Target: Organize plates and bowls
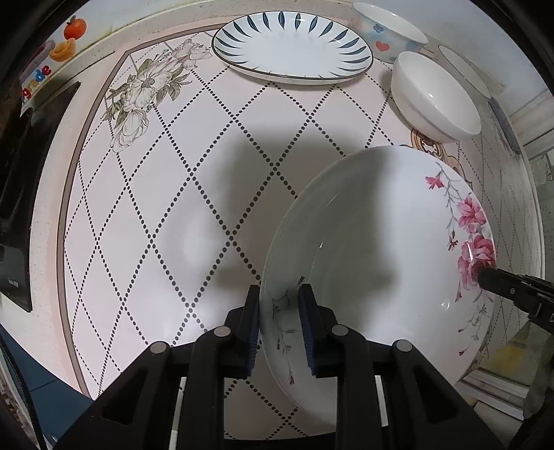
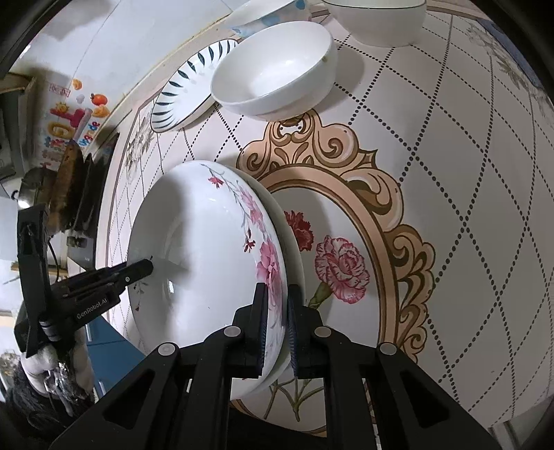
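A white deep plate with pink flowers (image 1: 381,249) is held above the table by both grippers. My left gripper (image 1: 279,332) is shut on its near rim. My right gripper (image 2: 277,325) is shut on the opposite rim, and the plate (image 2: 194,263) shows tilted on edge there. The right gripper's tip (image 1: 491,277) shows at the plate's right rim in the left wrist view. The left gripper (image 2: 145,268) shows at the plate's left side in the right wrist view. A blue-leaf oval plate (image 1: 294,45), a white bowl (image 1: 436,97) and a heart-patterned bowl (image 1: 387,31) stand at the back.
The table (image 1: 173,207) has a dotted diamond cloth with a flower medallion (image 2: 346,263). Another white bowl (image 2: 377,20) stands at the far edge. A dark stove (image 1: 14,207) lies to the left. A wall with fruit stickers (image 1: 69,34) runs behind.
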Demonstrator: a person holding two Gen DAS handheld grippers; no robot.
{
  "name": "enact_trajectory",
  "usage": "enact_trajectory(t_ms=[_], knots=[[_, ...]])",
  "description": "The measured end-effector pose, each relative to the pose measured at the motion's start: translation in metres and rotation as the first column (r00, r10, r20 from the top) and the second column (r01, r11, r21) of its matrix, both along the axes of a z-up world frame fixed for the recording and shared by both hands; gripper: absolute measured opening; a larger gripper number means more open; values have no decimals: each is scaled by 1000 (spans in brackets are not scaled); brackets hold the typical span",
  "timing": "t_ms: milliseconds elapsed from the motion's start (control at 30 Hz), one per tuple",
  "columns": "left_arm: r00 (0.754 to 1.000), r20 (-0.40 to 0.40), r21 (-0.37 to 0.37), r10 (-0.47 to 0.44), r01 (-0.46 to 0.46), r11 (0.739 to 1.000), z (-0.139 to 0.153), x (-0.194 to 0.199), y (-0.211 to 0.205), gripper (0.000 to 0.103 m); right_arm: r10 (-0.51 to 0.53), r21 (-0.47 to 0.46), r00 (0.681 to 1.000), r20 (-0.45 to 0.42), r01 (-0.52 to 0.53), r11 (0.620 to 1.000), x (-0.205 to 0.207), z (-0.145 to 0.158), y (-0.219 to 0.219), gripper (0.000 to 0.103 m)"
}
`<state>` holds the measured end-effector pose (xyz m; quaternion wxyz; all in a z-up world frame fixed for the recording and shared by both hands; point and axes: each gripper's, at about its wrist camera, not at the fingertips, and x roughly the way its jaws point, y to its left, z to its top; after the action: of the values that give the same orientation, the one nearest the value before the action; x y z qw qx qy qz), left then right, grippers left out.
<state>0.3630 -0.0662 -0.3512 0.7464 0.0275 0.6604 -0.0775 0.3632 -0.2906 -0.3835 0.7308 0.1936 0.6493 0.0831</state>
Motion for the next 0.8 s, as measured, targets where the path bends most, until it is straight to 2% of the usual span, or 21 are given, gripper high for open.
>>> enact_trajectory(t_ms=[233,333,367,500,633,700,767,800], knots=[[1000,3,3,-1,1,1000,0,1,-4,20,-30,37,996,-86,34,999,0,-2,-4,15],[1000,-7,-10,4,-4,1000,0,4,0,21,-44,62,992,-114,52,997,-1,0,-8,19],[1000,-16,-13,2,-3,1000,0,5,3,21,-47,65,992,-118,55,996,-1,3,-10,23],[999,-42,-48,20,-22,999,14,3,15,20,-57,85,991,-118,67,994,3,22,-21,23],[998,14,-106,66,-64,992,53,18,39,21,-98,159,995,-36,102,982,30,64,-25,23],[996,43,-133,83,-77,988,65,40,51,32,-111,199,994,14,106,974,53,81,-20,33],[992,73,-154,103,-91,984,70,79,63,32,-122,218,991,62,106,970,88,93,-10,44],[990,87,-148,115,-101,984,70,102,65,32,-123,210,989,83,103,972,105,96,-5,45]])
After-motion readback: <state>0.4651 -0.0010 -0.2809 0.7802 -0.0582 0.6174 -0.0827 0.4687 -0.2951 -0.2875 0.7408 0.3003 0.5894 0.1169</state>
